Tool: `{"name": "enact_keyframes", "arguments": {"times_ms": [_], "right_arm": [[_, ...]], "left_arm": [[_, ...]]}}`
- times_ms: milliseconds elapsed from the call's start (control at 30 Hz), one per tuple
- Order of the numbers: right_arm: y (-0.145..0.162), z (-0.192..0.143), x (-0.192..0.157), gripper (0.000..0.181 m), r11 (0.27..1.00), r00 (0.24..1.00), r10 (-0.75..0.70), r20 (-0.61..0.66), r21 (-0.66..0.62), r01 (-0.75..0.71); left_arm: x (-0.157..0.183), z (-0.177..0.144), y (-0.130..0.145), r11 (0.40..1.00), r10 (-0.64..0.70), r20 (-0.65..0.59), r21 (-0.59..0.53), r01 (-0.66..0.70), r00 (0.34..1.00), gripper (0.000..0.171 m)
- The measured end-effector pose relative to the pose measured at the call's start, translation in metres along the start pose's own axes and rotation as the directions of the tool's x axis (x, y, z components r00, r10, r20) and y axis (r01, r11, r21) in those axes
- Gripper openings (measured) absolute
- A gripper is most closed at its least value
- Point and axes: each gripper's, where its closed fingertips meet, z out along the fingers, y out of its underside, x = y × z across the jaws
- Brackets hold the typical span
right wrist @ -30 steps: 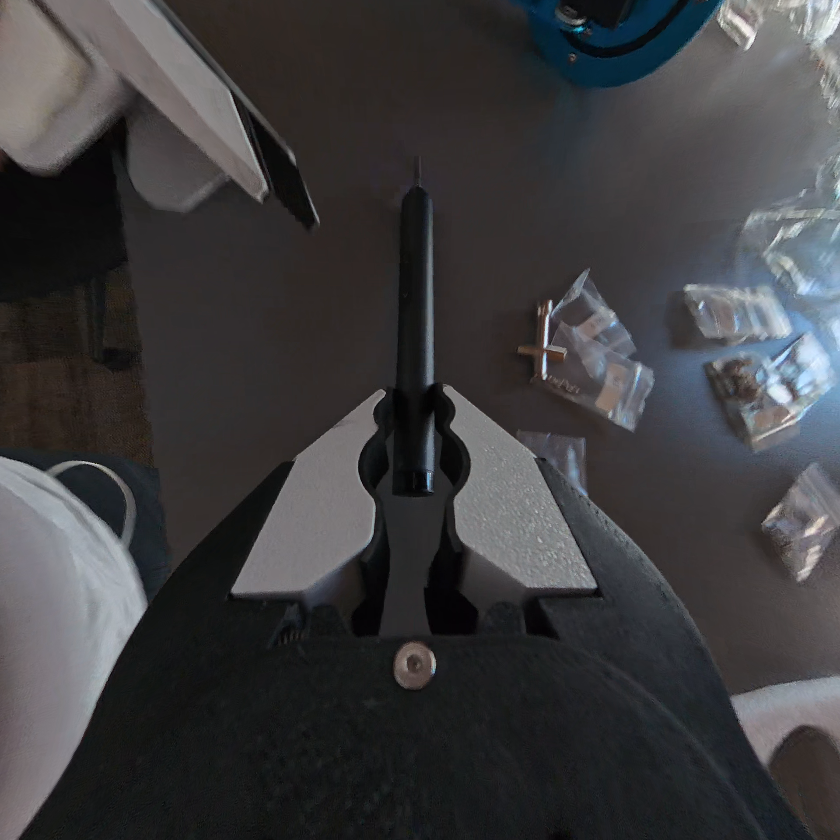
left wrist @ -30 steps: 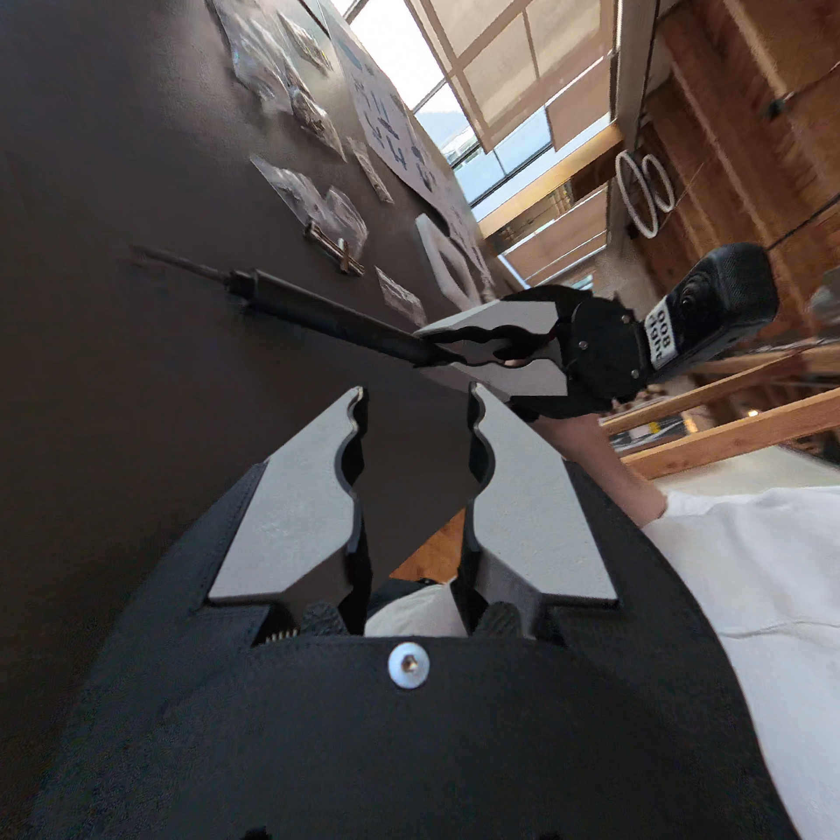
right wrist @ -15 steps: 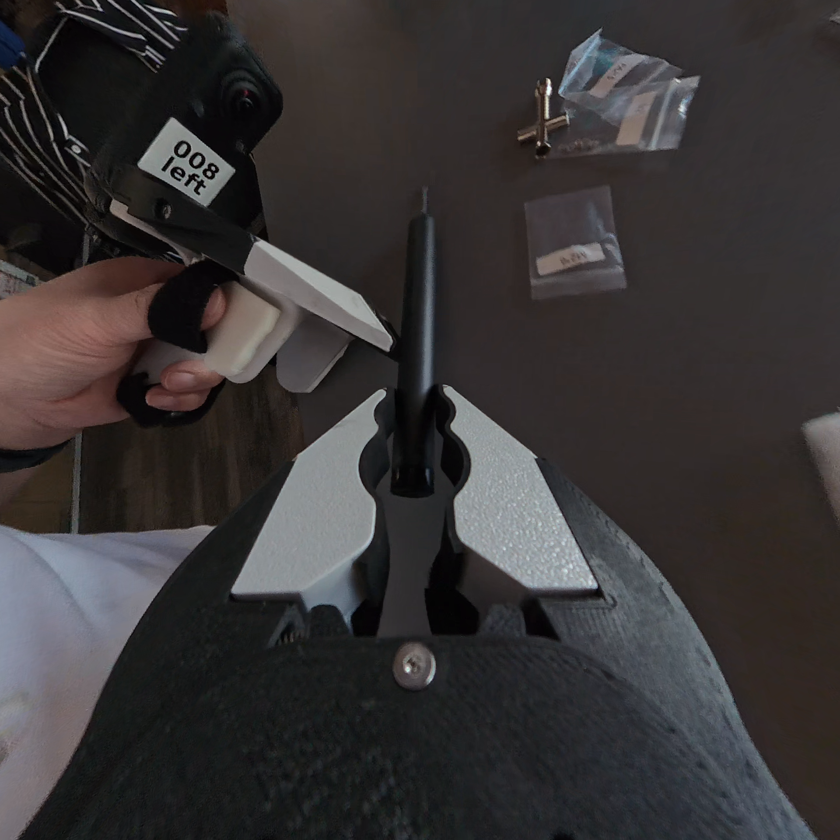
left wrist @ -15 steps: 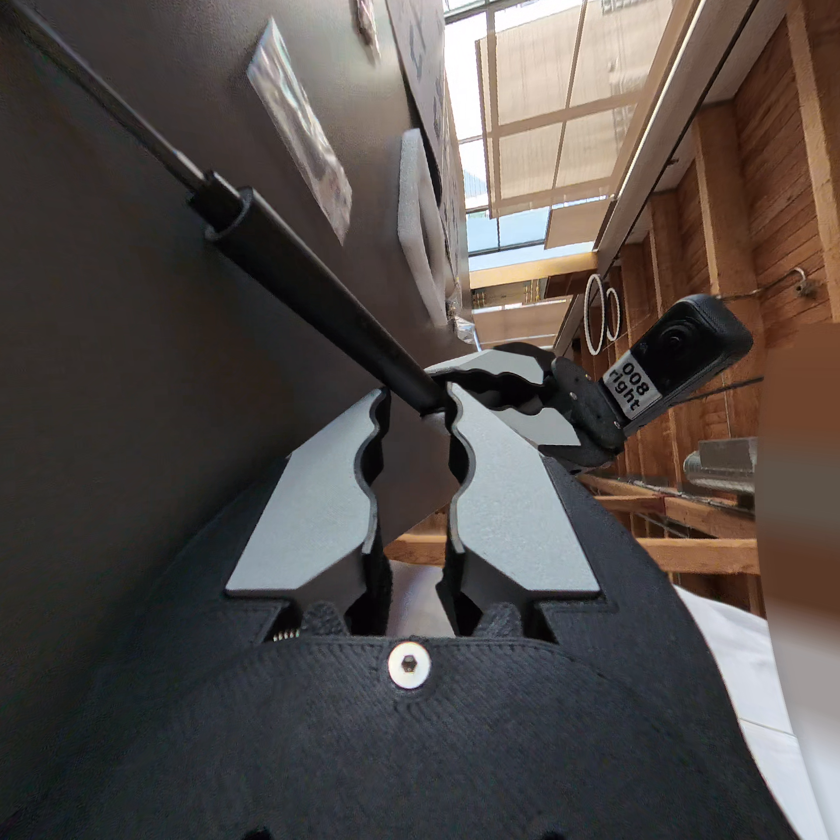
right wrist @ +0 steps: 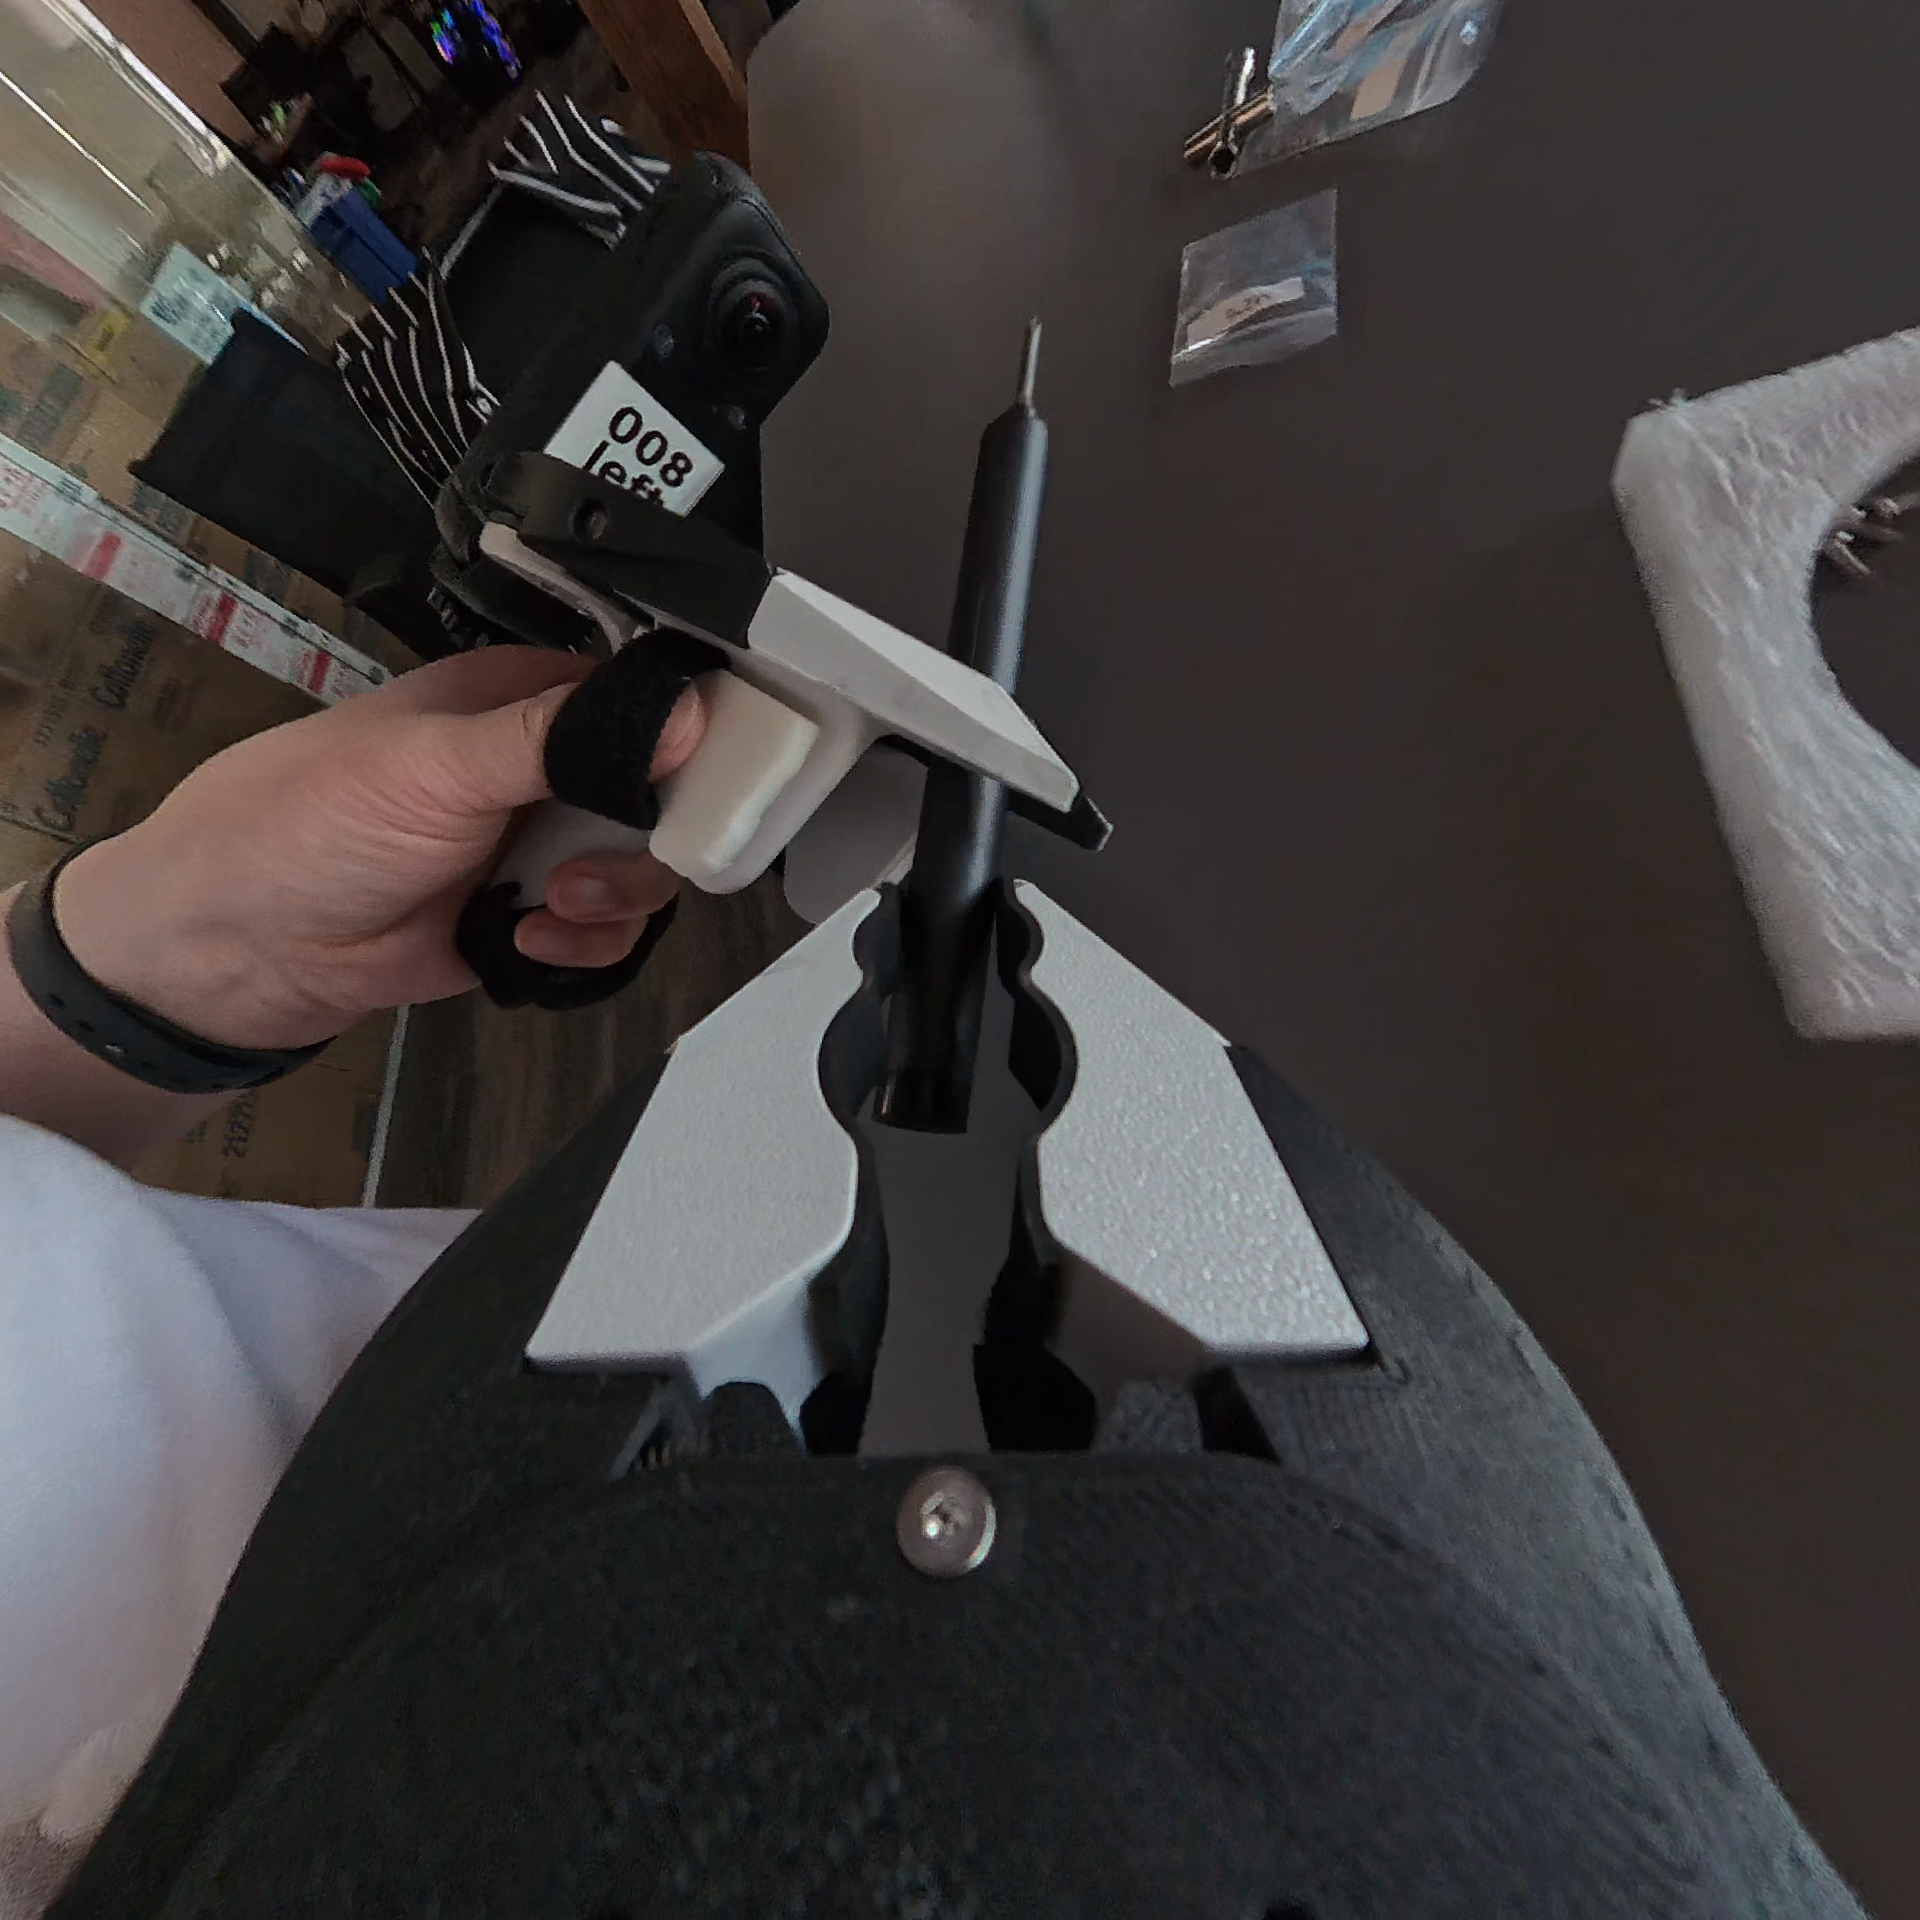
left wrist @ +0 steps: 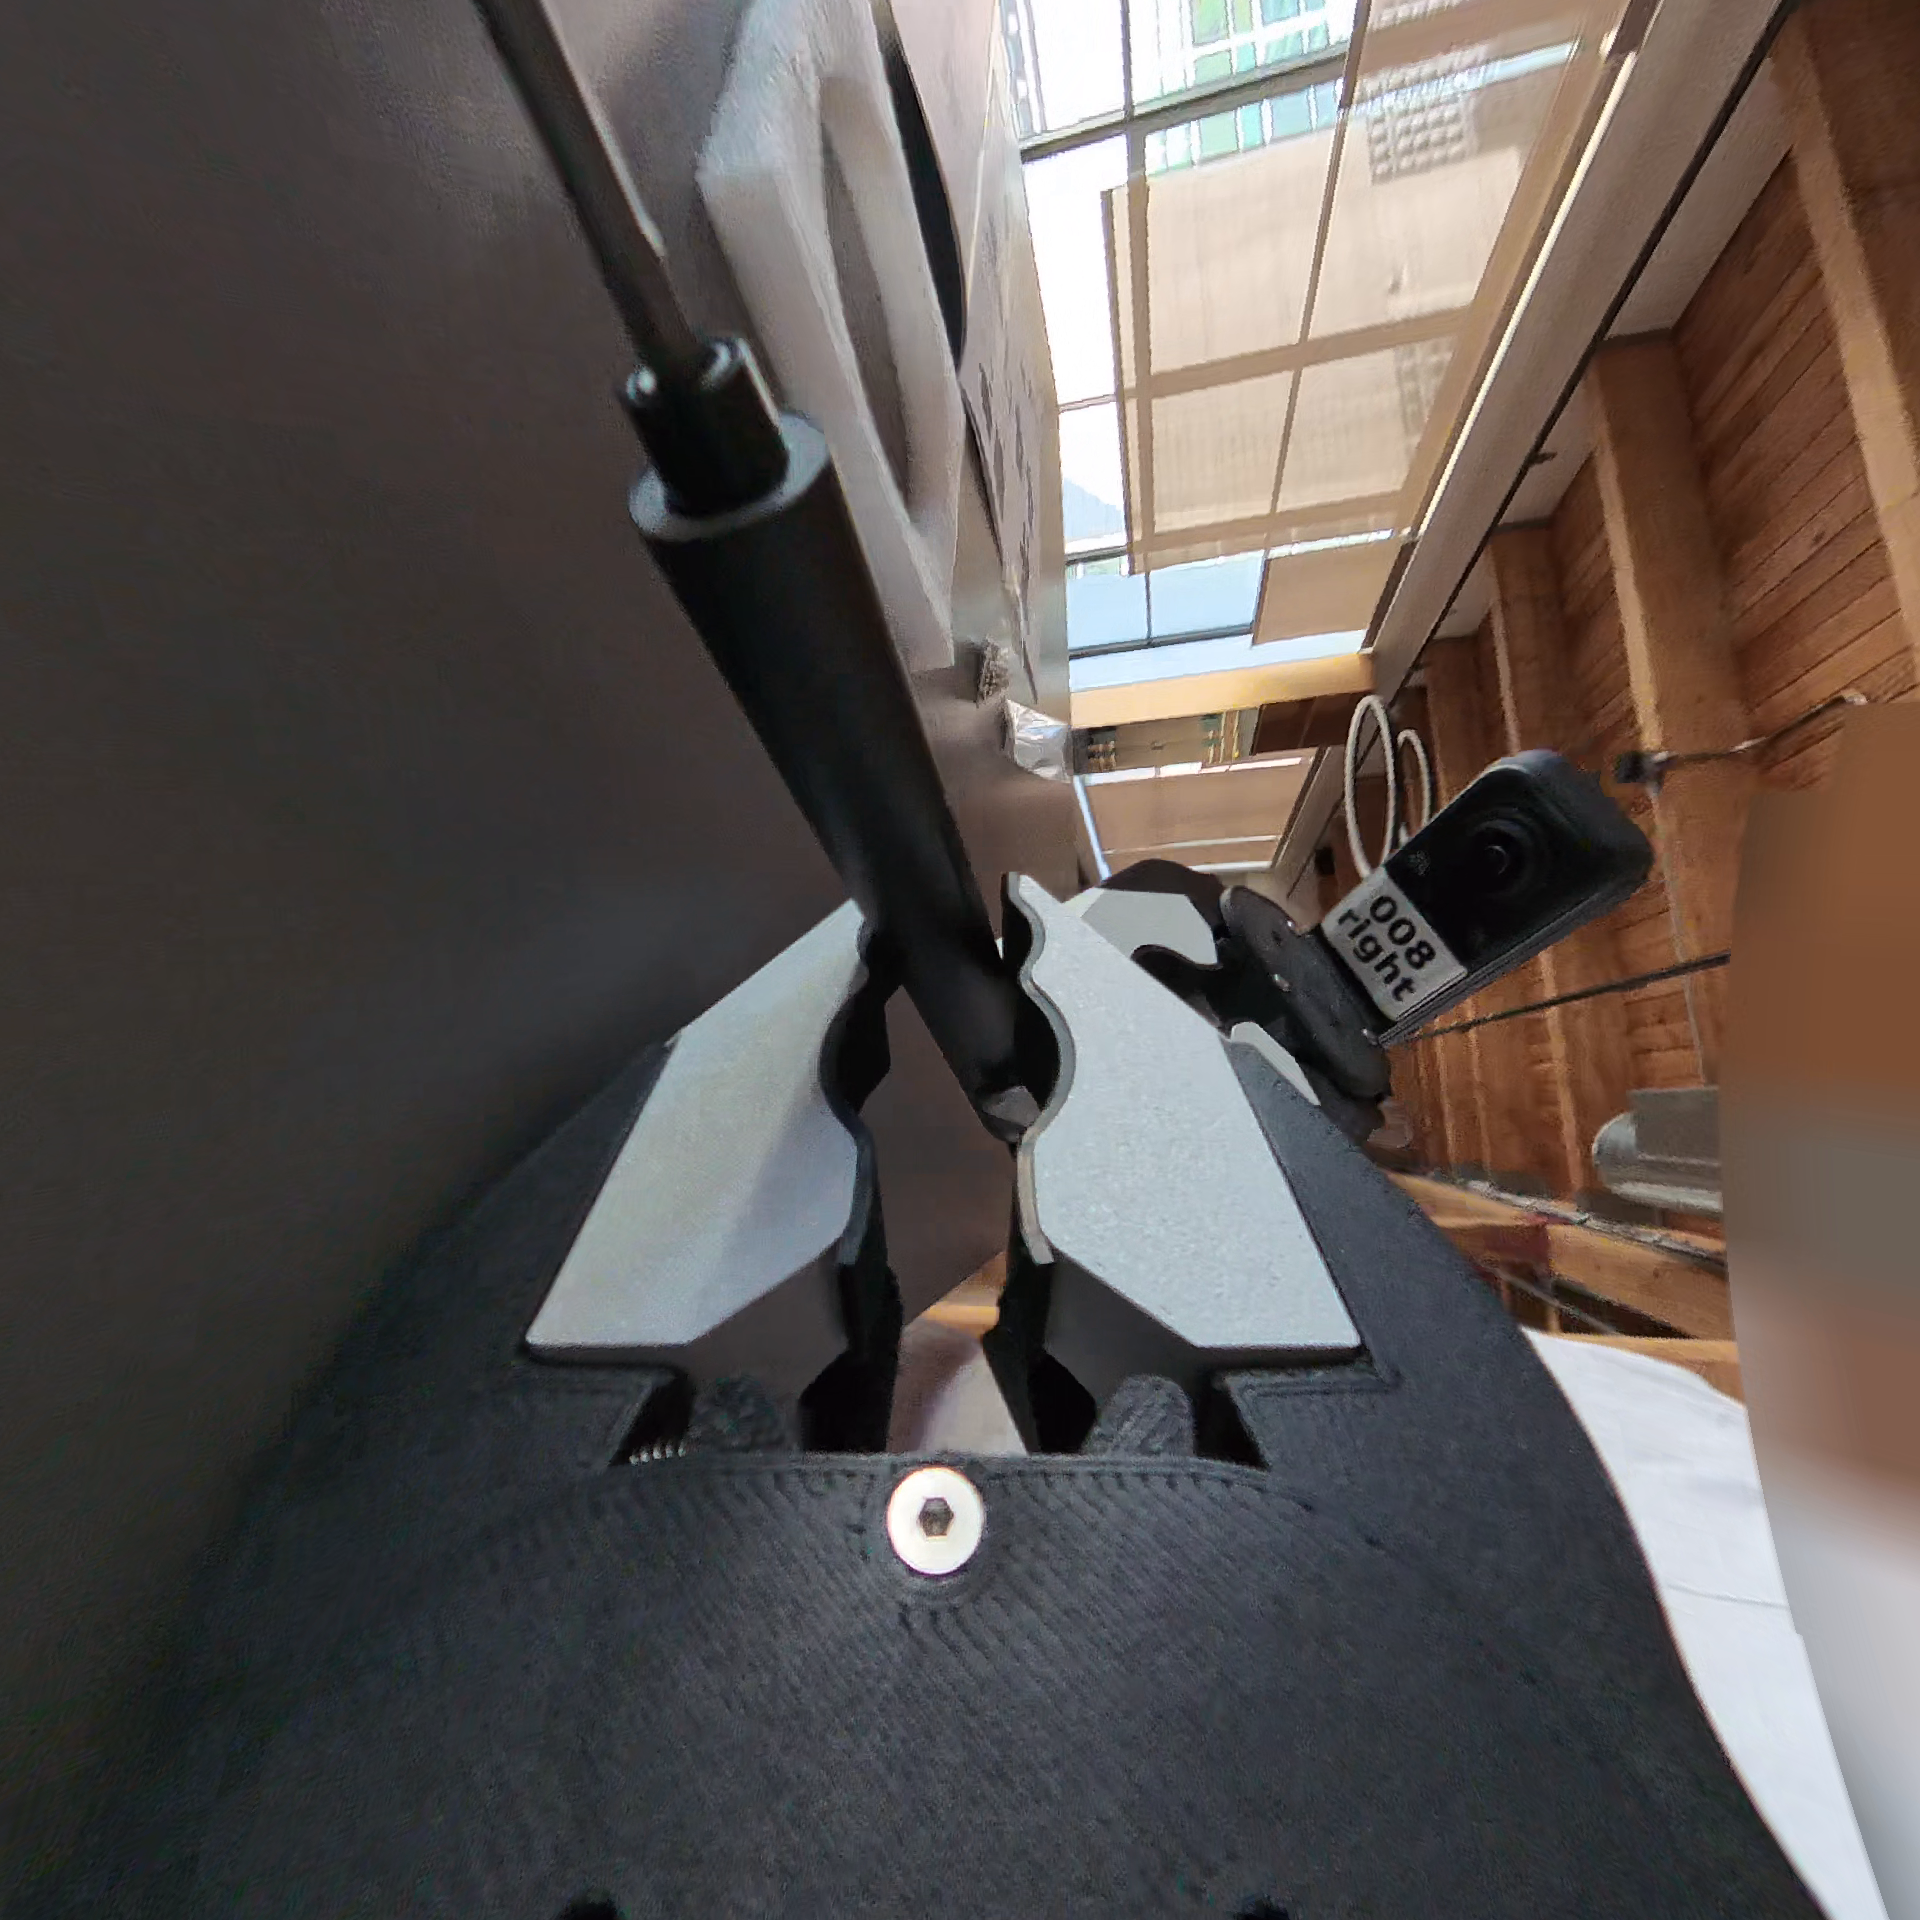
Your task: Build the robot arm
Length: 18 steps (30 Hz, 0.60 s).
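A black screwdriver point(right wrist: 1003, 540) with a thin metal tip points away over the dark table point(right wrist: 1403, 779). My right gripper point(right wrist: 945, 894) is shut on the butt end of its handle. My left gripper point(left wrist: 935, 914) has its fingers closed around the same handle point(left wrist: 810, 644), just ahead of the right gripper's hold. In the right wrist view the left gripper's white finger point(right wrist: 914, 707) crosses the handle from the left, held by a hand point(right wrist: 312, 810). The right gripper also shows in the left wrist view point(left wrist: 1153, 925), behind my right finger.
A white foam block with a cut-out point(right wrist: 1766, 644) lies on the table to the right. Small plastic bags point(right wrist: 1252, 291) and a metal cross-shaped key point(right wrist: 1231, 104) lie farther off. The table edge is at the left, with boxes and shelves beyond. My two grippers' fingertips are within a few centimetres of each other.
The left gripper moved in from the side, narrowed its fingers and closed them around the screwdriver handle. The right gripper kept its hold and swung the tool rightward over the table.
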Motion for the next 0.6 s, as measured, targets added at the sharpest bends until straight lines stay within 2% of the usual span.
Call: {"name": "enact_keyframes", "arguments": {"times_ms": [133, 200, 267, 400, 500, 600], "right_arm": [[-0.005, -0.031, 0.008, 0.023, 0.990, 1.000, -0.024, 0.006, 0.137, 0.023], [-0.004, -0.042, 0.020, 0.026, 0.988, 0.998, -0.044, -0.038, 0.147, 0.049], [-0.001, -0.048, 0.034, 0.029, 0.993, 0.996, -0.038, -0.082, 0.109, 0.047], [0.000, -0.070, 0.057, 0.019, 1.000, 0.989, -0.009, -0.151, 0.021, 0.012], [-0.010, -0.094, 0.072, 0.018, 0.998, 0.978, -0.034, -0.207, -0.050, 0.025], [-0.025, -0.116, 0.090, 0.018, 0.984, 0.948, -0.126, -0.291, -0.156, 0.083]], "left_arm": [[0.025, 0.031, 0.004, 0.998, 0.054, -0.052, -0.018, -0.055, 0.997, 0.016], [0.033, 0.050, 0.004, 0.997, 0.066, -0.067, -0.032, -0.068, 0.996, 0.016], [0.035, 0.071, 0.011, 0.994, 0.053, -0.067, -0.088, -0.059, 0.996, 0.016], [0.042, 0.097, 0.016, 0.990, -0.013, -0.088, -0.140, 0.001, 0.996, 0.016], [0.060, 0.118, 0.012, 0.986, -0.070, -0.162, -0.161, 0.043, 0.984, 0.016], [0.081, 0.140, -0.001, 0.987, -0.112, -0.267, -0.143, 0.075, 0.957, 0.016]]}}
